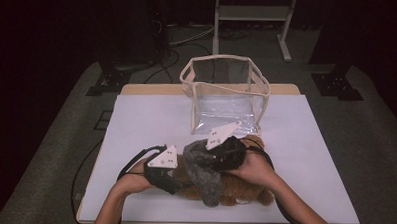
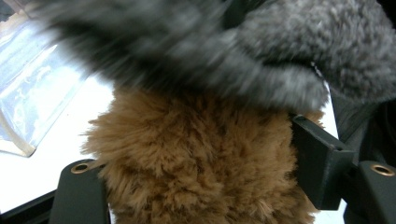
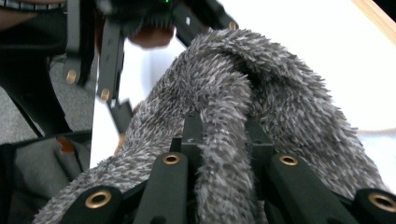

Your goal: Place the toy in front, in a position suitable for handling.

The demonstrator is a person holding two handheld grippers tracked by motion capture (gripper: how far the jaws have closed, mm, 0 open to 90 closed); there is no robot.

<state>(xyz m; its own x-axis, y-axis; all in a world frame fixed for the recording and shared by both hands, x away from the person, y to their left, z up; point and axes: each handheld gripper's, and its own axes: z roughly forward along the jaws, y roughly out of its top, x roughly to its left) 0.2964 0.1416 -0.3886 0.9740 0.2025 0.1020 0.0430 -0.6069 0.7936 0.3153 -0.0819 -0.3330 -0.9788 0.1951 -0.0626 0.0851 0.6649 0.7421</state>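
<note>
A brown plush toy (image 1: 241,188) lies on the white table (image 1: 315,156) near its front edge. A grey fluffy cloth (image 1: 206,185) drapes over the toy. My left gripper (image 1: 180,174) comes in from the left; its jaws press both sides of the brown fur (image 2: 196,186), with the grey cloth (image 2: 299,42) hanging above them. My right gripper (image 1: 207,157) sits over the toy's top. In the right gripper view it (image 3: 222,128) is shut on a fold of the grey cloth (image 3: 280,93), which runs up between the jaws.
A clear plastic bag with beige trim (image 1: 227,90) stands open at the back middle of the table. A metal stand (image 1: 252,16) and cables lie on the dark floor behind. The other gripper (image 3: 105,51) shows close by at the top left of the right gripper view.
</note>
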